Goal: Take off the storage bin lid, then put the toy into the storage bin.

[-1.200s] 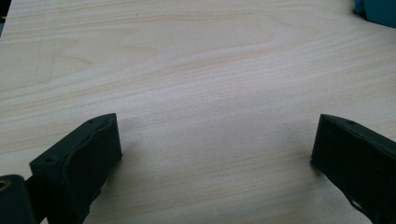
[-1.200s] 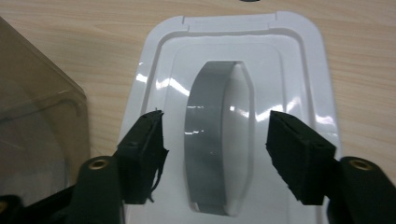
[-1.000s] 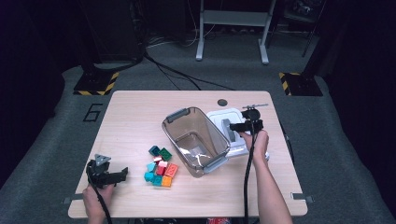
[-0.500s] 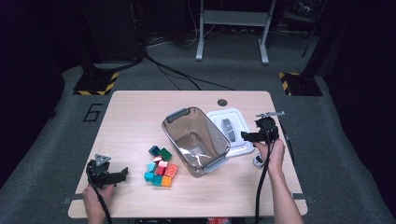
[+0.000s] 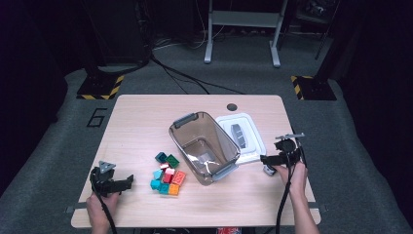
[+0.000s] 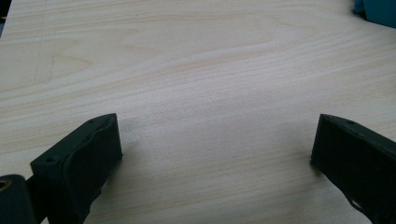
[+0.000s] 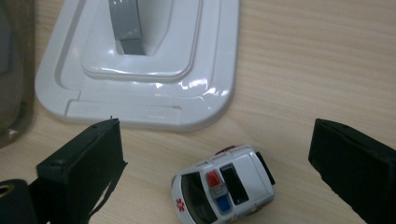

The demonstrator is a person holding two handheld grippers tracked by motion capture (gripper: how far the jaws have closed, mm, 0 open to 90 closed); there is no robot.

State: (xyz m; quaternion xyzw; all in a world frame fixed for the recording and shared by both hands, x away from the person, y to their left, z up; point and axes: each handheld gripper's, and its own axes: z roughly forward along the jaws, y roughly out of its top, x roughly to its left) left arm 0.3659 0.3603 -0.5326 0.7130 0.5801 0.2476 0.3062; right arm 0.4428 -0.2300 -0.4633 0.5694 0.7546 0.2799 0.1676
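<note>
Toy ambulance [image 7: 223, 186] sits on the desk [image 5: 146, 122] just beside the near corner of the white lid [image 5: 242, 136], between the right tool's [image 5: 271, 159] spread jaws but not touched by either pad; in the high view it is a small white thing [image 5: 268, 169] under that tool. What changed: a second ago the right tool was up over the lid next to the clear bin [image 5: 204, 146], now it has swung out toward the desk's right edge and lower, and its jaws have just been opening, ending wide apart with the car between them, free. Lid lies flat beside the bin, so it looks already set down and the hand has gone on to the car. Likely next step is closing on the ambulance and carrying it to the bin, which is open and looks empty. Left tool [image 5: 114, 183] rests near the front left of the desk, jaws apart over bare wood, unmoved, near the pile of coloured blocks [image 5: 168, 174]; nothing held
</note>
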